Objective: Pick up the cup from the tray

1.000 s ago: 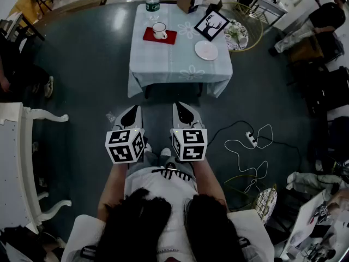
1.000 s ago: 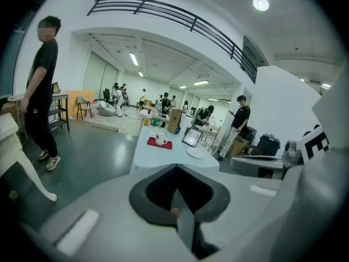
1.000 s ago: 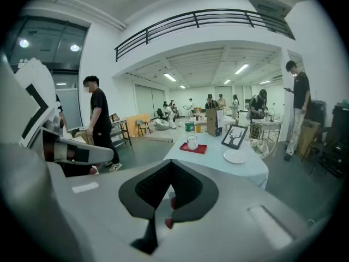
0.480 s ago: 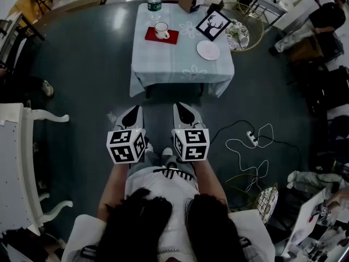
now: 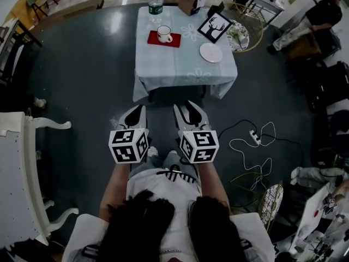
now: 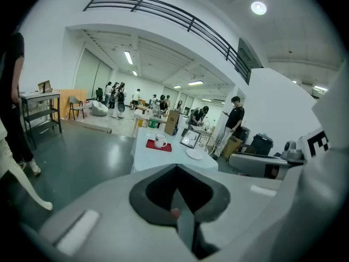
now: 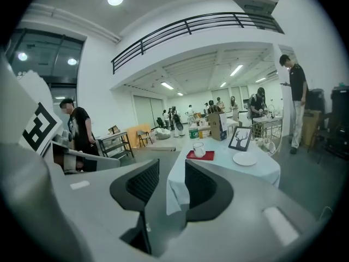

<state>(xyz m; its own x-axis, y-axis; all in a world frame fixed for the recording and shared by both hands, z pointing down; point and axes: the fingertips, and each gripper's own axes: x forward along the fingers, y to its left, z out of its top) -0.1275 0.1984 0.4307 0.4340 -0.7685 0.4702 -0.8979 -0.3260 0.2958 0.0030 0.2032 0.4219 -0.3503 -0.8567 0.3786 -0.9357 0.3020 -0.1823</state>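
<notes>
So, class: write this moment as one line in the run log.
phase: pre-reach | left gripper: shut, empty | right gripper: open, empty | cup: upright on red tray, on table, untouched

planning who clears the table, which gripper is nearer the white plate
Right. The right gripper hangs short of the table, just left of the plate; the left gripper is beside it, farther left.

No lettering or number can be read anywhere; the label on the bottle [image 5: 156,3] is too small.
</notes>
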